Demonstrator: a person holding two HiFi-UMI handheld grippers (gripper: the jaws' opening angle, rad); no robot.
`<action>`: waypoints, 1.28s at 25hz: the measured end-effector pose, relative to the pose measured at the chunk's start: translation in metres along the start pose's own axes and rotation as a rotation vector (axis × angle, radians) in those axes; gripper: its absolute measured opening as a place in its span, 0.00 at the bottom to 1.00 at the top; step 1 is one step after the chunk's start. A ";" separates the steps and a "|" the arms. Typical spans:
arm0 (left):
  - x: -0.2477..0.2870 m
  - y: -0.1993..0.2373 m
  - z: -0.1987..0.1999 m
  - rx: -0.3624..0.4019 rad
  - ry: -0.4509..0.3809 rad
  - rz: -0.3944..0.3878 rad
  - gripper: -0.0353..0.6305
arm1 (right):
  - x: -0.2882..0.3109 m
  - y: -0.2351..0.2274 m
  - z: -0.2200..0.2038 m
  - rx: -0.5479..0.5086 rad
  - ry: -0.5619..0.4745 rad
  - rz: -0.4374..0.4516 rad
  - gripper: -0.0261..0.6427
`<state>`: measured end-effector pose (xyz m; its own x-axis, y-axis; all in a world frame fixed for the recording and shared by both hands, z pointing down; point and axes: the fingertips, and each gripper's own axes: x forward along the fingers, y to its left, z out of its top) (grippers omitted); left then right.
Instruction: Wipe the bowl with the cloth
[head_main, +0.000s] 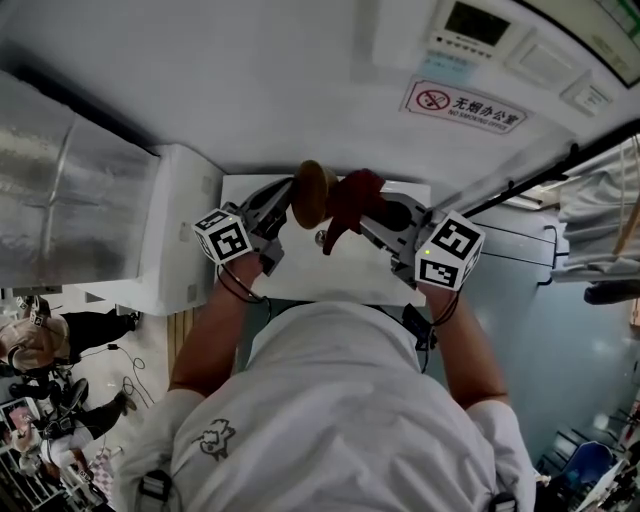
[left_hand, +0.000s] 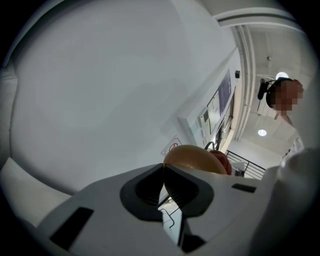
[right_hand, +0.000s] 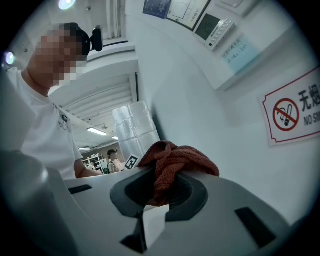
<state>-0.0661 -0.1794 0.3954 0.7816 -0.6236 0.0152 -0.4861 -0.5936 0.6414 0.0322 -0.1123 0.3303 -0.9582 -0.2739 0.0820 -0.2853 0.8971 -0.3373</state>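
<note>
Bowl (head_main: 312, 193), tan-orange, is at the centre of the head view, lifted clear of the white table (head_main: 330, 282) and turned on edge. The left gripper (head_main: 285, 208) has its jaws pinched narrow on the rim. The left gripper view confirms this: the bowl (left_hand: 195, 159) bulges just beyond the clamped tips of the left gripper (left_hand: 164, 176). The cloth (head_main: 352, 200), dark red, hangs from the right gripper (head_main: 378, 215). In the right gripper view a bunched fold of cloth (right_hand: 172, 162) is caught between the jaws of the right gripper (right_hand: 160, 194), with the rest puffing out above them. Status, as a judgement: the pick-up of both items is done, and the cloth is just right of the bowl, touching it or nearly so; contact is not confirmed. Wiping looks about to start or barely under way. How much of the surface has been covered cannot be read, and no dirt is visible. The rubbing itself and setting both items down are left. Surroundings: a no-smoking sign (head_main: 465, 105) upper right on the wall, a control panel (head_main: 475, 25) at the top edge, a foil-wrapped duct (head_main: 70, 200) at left, and people (head_main: 40, 345) lower left. Nothing sits between bowl and cloth. The likely nuisance is the two gripper bodies crowding each other at centre frame.
</note>
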 end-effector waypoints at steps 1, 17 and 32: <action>0.000 -0.001 -0.004 -0.003 0.016 -0.011 0.09 | -0.002 -0.008 0.000 0.009 -0.007 -0.024 0.12; -0.034 0.041 -0.068 -0.006 0.170 0.088 0.08 | -0.027 -0.082 -0.087 0.094 0.158 -0.330 0.12; -0.052 0.113 -0.154 -0.048 0.307 0.267 0.08 | -0.032 -0.087 -0.212 0.204 0.296 -0.373 0.12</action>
<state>-0.1013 -0.1353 0.5851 0.7141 -0.5673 0.4102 -0.6749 -0.4021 0.6187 0.0838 -0.1084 0.5558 -0.7646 -0.4264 0.4833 -0.6276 0.6631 -0.4079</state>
